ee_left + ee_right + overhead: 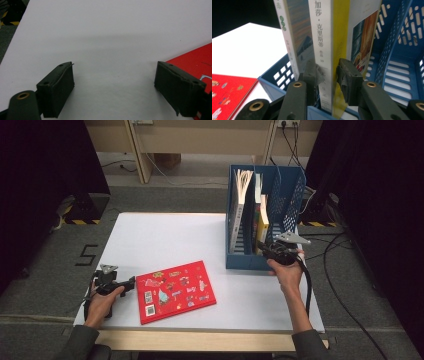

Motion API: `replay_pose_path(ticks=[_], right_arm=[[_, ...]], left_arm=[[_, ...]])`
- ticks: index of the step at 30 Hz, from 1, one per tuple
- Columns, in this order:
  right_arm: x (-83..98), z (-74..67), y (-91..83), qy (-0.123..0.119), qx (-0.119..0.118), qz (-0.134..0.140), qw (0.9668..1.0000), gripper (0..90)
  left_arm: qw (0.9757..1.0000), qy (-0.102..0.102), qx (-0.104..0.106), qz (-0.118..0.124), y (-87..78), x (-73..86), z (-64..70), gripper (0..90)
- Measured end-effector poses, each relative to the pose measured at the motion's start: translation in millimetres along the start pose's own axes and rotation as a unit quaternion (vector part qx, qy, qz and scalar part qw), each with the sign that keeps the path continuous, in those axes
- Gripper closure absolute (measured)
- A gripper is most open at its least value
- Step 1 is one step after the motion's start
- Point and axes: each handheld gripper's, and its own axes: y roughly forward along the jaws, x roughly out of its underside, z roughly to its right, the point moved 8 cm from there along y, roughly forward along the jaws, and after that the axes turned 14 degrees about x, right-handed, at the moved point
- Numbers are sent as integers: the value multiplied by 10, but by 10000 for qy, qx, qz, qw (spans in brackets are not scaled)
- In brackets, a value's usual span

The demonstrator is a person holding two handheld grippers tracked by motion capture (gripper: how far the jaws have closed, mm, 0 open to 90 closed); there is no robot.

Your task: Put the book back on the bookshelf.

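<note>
My right tool pinches the spine of the white-and-yellow book standing in the blue rack; I should pull straight, keeping neighbours upright. My left tool rests spread beside the red book.

Even overhead light, dark surrounds, soft pics.
High view: white desk bright, room edges nr black, low-res blur. Left gripper view: broad faint shadow band across desk, jaws soft. Right gripper view: near jaws blurred, book spine sharper.
</note>
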Motion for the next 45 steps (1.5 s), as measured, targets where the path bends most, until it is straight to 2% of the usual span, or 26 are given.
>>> replay_pose_path(ticks=[3,7,8,9,11,13,18,19,20,22,25,27,30,31,34,38,43,44,45], right_arm=[[-36,21,39,171,-38,93,9998,693],[-155,89,86,24,275,194,9994,711],[-185,128,100,164,271,217,9993,713],[-185,128,100,164,271,217,9993,713],[-207,241,97,334,312,215,9987,718],[-189,272,68,265,404,187,9987,720],[-59,434,-31,326,486,83,9983,728],[-37,457,-40,380,447,59,9983,726],[2,482,-55,534,332,39,9980,726],[58,468,-69,549,194,13,9983,719],[110,412,-103,239,328,-72,9992,723],[149,364,-119,185,301,-73,9993,735],[171,278,-111,56,418,-9,9991,735],[166,226,-109,-105,449,-29,9989,732],[152,107,-72,-374,457,-41,9982,725],[108,26,35,-369,388,-21,9986,722],[43,130,186,-205,579,-13,9981,731],[13,147,221,-173,563,-34,9983,730],[-7,139,244,-64,421,-80,9991,728]], left_arm=[[10000,17,-14,-1,0,-1,-1,148],[10000,1,-7,2,0,0,0,148],[10000,0,-5,0,0,0,0,148],[10000,0,-5,0,0,0,0,148],[10000,-5,8,-4,-1,1,0,148],[10000,-2,6,-4,-1,1,0,148],[10000,-8,-3,15,2,-1,2,148],[10000,-7,-4,13,2,-1,1,148],[10000,-5,-6,14,2,-1,2,148],[10000,-4,-6,12,3,-2,1,148],[10000,-5,-7,13,2,-1,1,148],[10000,-2,-7,8,1,0,1,148],[10000,-6,-6,14,2,-1,1,148],[10000,-6,-5,16,2,-1,1,148],[10000,0,-11,12,2,-1,1,148],[10000,-2,-10,12,2,-1,1,148],[10000,18,-13,-4,1,-1,-1,148],[10000,13,-13,-3,1,0,-1,148],[10000,13,-13,-2,1,0,-1,148]])
